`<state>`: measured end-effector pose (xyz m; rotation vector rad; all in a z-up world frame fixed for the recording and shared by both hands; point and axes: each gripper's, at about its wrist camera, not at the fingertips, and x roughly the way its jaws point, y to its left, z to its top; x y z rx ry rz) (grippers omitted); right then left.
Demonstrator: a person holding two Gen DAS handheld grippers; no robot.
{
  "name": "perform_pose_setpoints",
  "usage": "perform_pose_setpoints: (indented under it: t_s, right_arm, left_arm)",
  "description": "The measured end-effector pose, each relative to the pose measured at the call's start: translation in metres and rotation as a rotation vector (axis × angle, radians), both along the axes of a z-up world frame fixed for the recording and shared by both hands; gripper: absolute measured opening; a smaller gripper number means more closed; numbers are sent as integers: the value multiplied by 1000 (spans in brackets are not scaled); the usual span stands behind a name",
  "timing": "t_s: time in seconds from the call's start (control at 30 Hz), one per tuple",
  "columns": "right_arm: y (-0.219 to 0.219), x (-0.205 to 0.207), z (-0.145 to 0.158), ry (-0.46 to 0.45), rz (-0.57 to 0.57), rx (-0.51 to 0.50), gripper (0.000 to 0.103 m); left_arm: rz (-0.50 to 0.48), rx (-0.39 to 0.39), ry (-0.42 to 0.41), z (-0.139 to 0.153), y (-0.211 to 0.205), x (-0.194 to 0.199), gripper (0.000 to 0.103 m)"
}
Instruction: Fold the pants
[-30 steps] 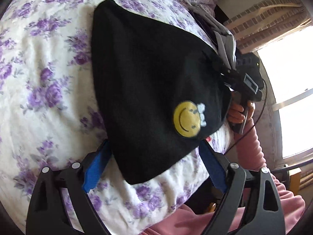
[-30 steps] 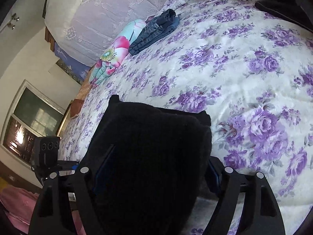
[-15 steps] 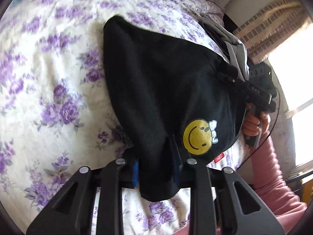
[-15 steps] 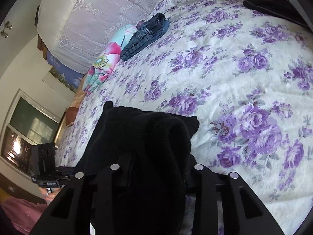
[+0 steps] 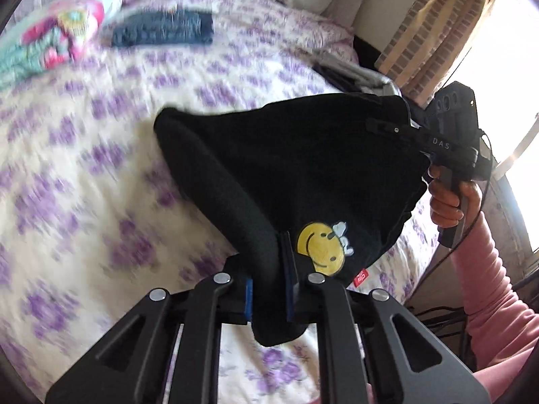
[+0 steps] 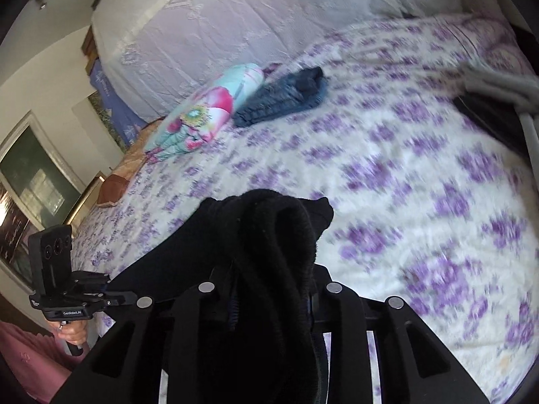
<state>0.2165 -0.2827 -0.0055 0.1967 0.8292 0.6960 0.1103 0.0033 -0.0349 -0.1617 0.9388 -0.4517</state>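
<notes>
Black fleece pants (image 5: 303,168) with a yellow smiley patch (image 5: 321,247) hang lifted above the purple-flowered bed (image 5: 84,168). My left gripper (image 5: 267,286) is shut on one thick edge of the pants near the patch. My right gripper (image 6: 273,289) is shut on a bunched edge of the same pants (image 6: 269,235). In the left wrist view the right gripper (image 5: 421,141) holds the far side of the pants. In the right wrist view the left gripper (image 6: 101,298) shows at the lower left.
Folded blue jeans (image 6: 283,99) and a flowered pillow (image 6: 205,111) lie at the far side of the bed. Grey and black clothes (image 6: 498,101) are piled at the right edge. A window and curtain (image 5: 438,27) stand to the right.
Both grippers closed on the pants' edges and lifted them off the bed. The views tilted up, so the jeans and pillow now show.
</notes>
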Motion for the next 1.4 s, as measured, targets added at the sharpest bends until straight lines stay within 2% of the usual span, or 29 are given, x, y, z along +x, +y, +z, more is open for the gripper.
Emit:
perform_pose_setpoints:
  t_s: [0.1, 0.2, 0.27, 0.33, 0.4, 0.47, 0.5, 0.57, 0.6, 0.63, 0.67, 0.7, 0.73, 0.77, 0.83, 0.9, 0.97, 1.07, 1.17, 1.4]
  right_arm:
    - [31, 13, 23, -57, 39, 1, 28]
    - [63, 45, 39, -90, 59, 21, 28]
    - [86, 77, 40, -94, 63, 37, 28]
    - [108, 113, 28, -86, 55, 27, 28]
    - [123, 144, 6, -44, 44, 13, 28]
    - [138, 176, -31, 31, 20, -34, 31]
    - [143, 183, -46, 58, 9, -62, 37]
    - [148, 199, -79, 114, -35, -140, 49]
    - [144, 199, -86, 123, -32, -103, 51]
    - [137, 196, -85, 121, -42, -61, 54]
    - [132, 193, -82, 130, -59, -52, 61]
    - [126, 187, -77, 139, -82, -49, 64]
    - [120, 178, -70, 138, -107, -51, 65]
    - [116, 168, -60, 126, -131, -62, 67]
    - [113, 132, -34, 56, -179, -98, 77]
    - [117, 94, -11, -26, -215, -130, 93]
    - [126, 47, 9, -124, -240, -166, 100]
    - [140, -11, 20, -204, -276, -237, 100]
    - [153, -54, 13, -246, -303, -284, 100]
    - [162, -96, -20, -235, -303, -383, 100]
  left_arm:
    - [36, 35, -86, 24, 21, 6, 11]
    - [90, 93, -172, 45, 51, 23, 11]
    - [136, 127, -210, 52, 74, 46, 11]
    - [161, 149, -223, 49, 90, 69, 12]
    - [180, 164, -206, 34, 107, 99, 12]
    - [195, 159, -151, 6, 121, 127, 12]
    - [205, 162, -114, -9, 126, 136, 12]
    - [220, 163, -16, -39, 137, 150, 25]
    - [218, 148, -4, -42, 141, 150, 27]
    - [219, 143, -11, -39, 144, 148, 33]
    - [235, 171, -23, -31, 145, 145, 42]
    - [289, 226, -56, -19, 146, 140, 67]
    - [352, 267, -112, -6, 147, 130, 77]
    - [420, 297, -200, 10, 146, 116, 86]
    - [460, 341, -297, 34, 137, 95, 94]
    - [465, 407, -375, 55, 118, 74, 99]
    - [483, 463, -411, 65, 102, 58, 99]
    - [450, 452, -394, 63, 82, 33, 99]
    - [444, 408, -342, 53, 69, 16, 99]
    - [434, 377, -275, 28, 58, -18, 99]
